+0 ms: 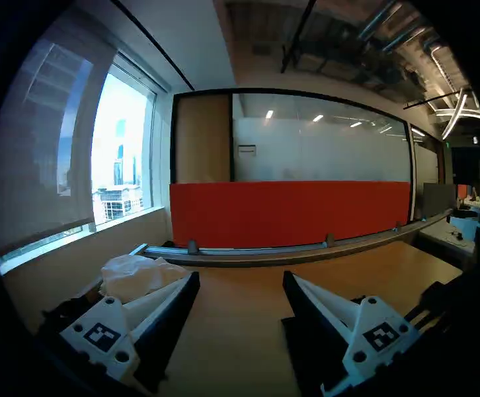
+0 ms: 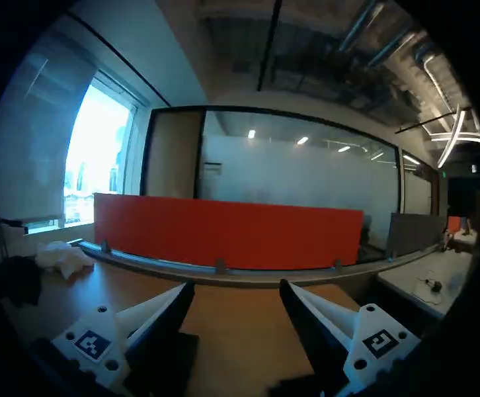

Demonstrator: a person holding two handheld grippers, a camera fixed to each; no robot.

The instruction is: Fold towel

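A crumpled white towel lies on the wooden desk at the far left, near the window side. In the left gripper view my left gripper stands open low over the desk, its left finger just right of and nearer than the towel, nothing between the fingers. In the right gripper view the same towel shows small at the far left of the desk. My right gripper is open too, well to the right of the towel and holding nothing.
A red partition panel with a metal rail runs along the desk's far edge. A window and its sill are on the left. A dark object sits near the towel. Another desk with small items lies to the right.
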